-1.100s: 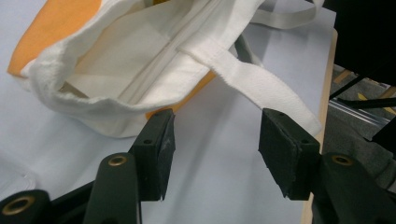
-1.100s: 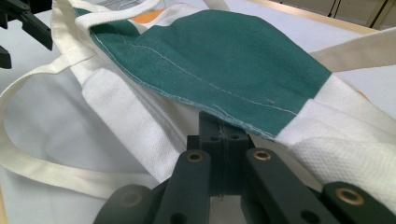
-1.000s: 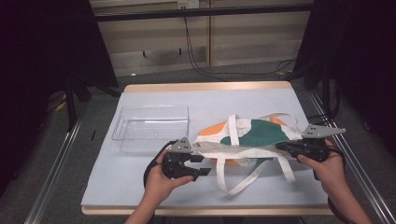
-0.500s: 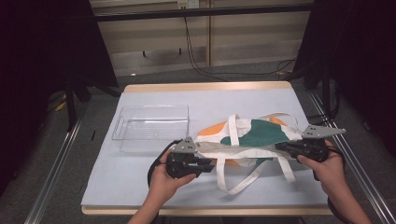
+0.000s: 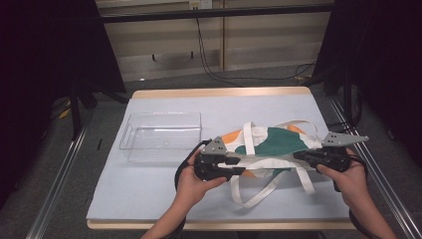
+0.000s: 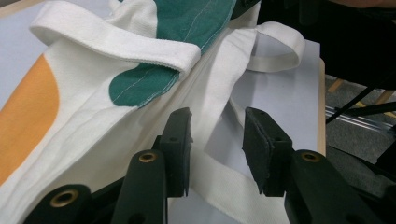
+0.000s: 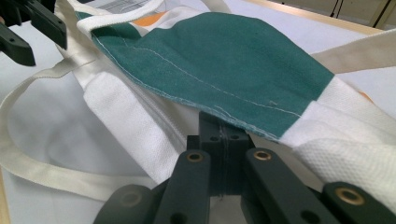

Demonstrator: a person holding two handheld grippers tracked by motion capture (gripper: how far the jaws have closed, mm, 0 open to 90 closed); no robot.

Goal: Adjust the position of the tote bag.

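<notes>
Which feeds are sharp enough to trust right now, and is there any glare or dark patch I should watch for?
High view: even light on the table, dark surroundings, faint reflections on the clear tray. Left gripper view: tote bag weave sharp, jaw bases soft. Right gripper view: green panel stitching crisp, nearest jaw parts blurred; no strong glare.

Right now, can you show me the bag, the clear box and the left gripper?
bag (image 5: 278, 142), high view, green patch.
clear box (image 5: 130, 130), high view, left wall.
left gripper (image 6: 215, 133), left gripper view, between its open jaws.
</notes>
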